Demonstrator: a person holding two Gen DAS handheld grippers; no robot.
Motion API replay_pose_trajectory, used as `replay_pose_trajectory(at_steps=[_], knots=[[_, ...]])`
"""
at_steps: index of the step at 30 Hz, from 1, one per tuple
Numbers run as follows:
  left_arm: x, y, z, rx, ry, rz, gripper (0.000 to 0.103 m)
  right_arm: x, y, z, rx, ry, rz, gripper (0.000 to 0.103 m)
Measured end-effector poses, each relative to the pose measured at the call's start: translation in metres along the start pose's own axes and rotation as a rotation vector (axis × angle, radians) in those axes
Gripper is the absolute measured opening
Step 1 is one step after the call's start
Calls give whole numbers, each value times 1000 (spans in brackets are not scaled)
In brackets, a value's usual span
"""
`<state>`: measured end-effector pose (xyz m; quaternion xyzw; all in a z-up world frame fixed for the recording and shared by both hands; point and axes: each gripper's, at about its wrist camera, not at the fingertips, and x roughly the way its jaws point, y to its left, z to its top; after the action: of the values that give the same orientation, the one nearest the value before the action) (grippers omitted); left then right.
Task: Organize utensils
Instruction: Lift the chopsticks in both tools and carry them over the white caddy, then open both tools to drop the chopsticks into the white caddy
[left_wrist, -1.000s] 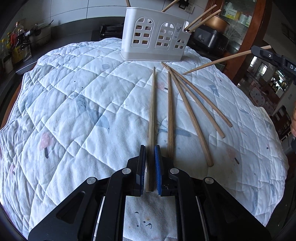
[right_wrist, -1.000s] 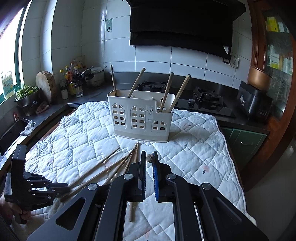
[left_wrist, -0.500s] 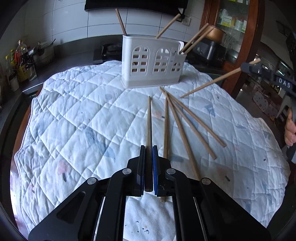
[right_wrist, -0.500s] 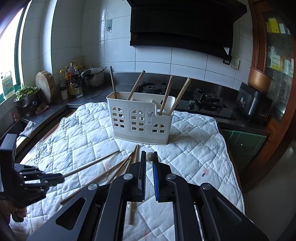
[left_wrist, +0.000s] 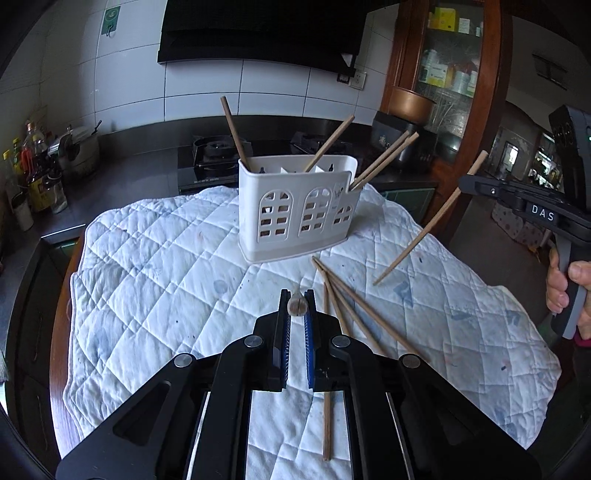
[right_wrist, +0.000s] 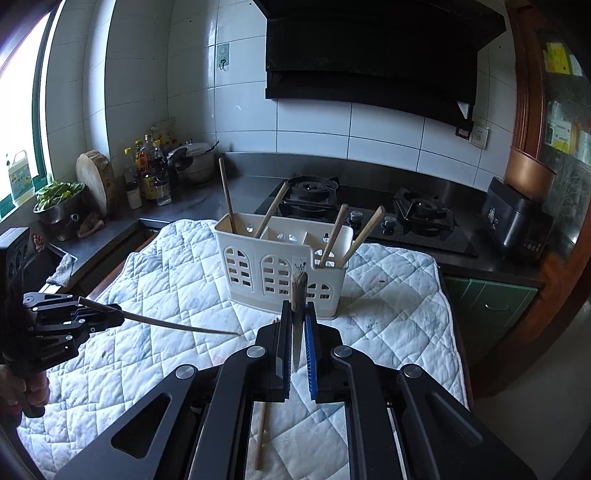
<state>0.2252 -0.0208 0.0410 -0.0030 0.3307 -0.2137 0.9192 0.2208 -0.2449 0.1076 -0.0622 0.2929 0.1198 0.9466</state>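
A white utensil holder (left_wrist: 297, 208) stands on the quilted cloth (left_wrist: 155, 258) with several chopsticks upright in it; it also shows in the right wrist view (right_wrist: 280, 273). My left gripper (left_wrist: 297, 306) is shut on a chopstick (left_wrist: 297, 305), seen end-on, lifted above the cloth. Three loose chopsticks (left_wrist: 354, 317) lie to its right. My right gripper (right_wrist: 297, 314) is shut on a chopstick (right_wrist: 298, 291), held up in front of the holder. From the left wrist view that chopstick (left_wrist: 430, 225) slants down toward the cloth. The left gripper's chopstick (right_wrist: 166, 324) shows in the right wrist view.
A gas stove (right_wrist: 369, 210) and dark counter lie behind the table. Bottles (right_wrist: 149, 177), a pot and a cutting board stand at the back left. A black appliance (right_wrist: 517, 221) sits at the right. A wooden cabinet (left_wrist: 443, 74) stands beyond the table's right edge.
My left gripper has lifted its chopstick off the cloth and raised it, so it now points at the camera end-on. My right gripper has tilted its chopstick more upright nearer the holder.
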Motion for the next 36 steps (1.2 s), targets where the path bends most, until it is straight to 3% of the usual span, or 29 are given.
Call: replay_pose_trajectory(at_steps=[9,16,20,26,36], knots=[[-8,-1,66,49,-39,13,6,-9,-10,77,-25,-50,0,7],[-40,-5,136,91,-160,45,6,-15,-20,134,15,-120,26,7],[-46,-6,169,97,-209,67,6,-5,-24,150,23,-141,-14,7],[-18,-8,190,126,-147,112,6,32,-38,153,44,-94,-68,7],[29,7,191,99,10,97,6,81,-52,131,77,16,-77,7]])
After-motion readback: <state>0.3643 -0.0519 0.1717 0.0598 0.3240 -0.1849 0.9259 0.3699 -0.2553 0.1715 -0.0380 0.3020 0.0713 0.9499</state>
